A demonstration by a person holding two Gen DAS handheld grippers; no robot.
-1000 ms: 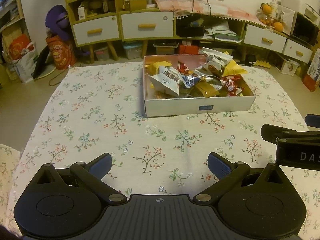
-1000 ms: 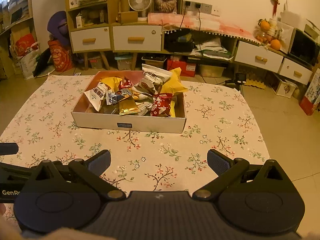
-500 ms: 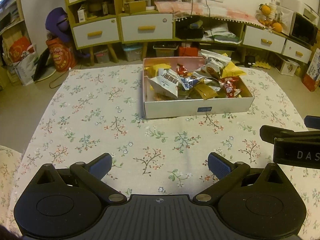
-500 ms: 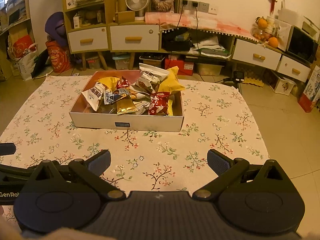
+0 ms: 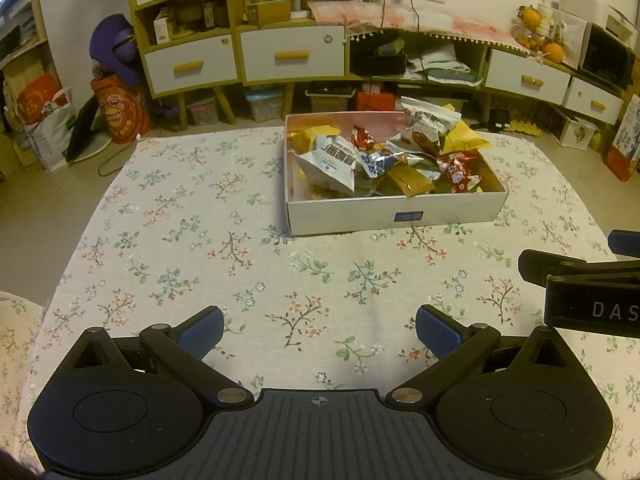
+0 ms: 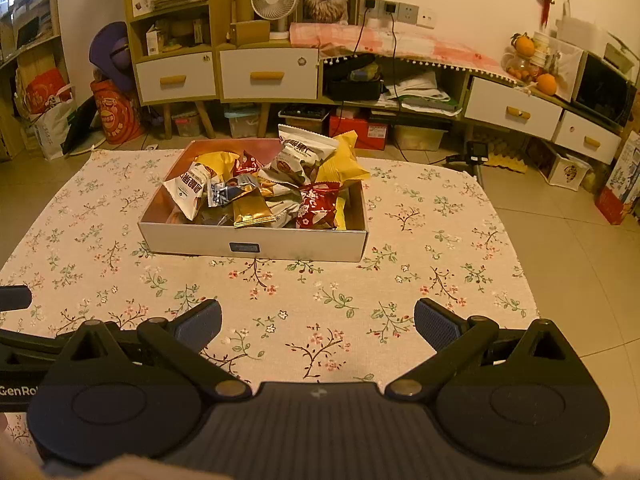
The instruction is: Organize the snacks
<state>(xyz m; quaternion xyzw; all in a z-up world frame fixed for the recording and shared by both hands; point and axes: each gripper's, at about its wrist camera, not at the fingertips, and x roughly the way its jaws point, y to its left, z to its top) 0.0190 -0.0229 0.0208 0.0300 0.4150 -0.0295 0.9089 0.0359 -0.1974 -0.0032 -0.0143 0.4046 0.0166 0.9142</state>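
A living room with drawer cabinets backs a bench [image 6: 460, 240] under a floral cloth. Left tongs [image 5: 320, 330] and right tongs [image 6: 318, 326] both hover spread apart and empty, near side. The snacks [image 6: 256, 196] lie heaped in the white box [image 6: 256, 246] at the far middle. Best to come in low over the front wall and pinch one top packet; nothing blocks the way.

right gripper [image 5: 624, 240] cut off by edge | box [image 6: 256, 246] label unreadable

A shallow white box [image 6: 256, 240] sits on the floral tablecloth, heaped with assorted snack packets [image 6: 276, 188].
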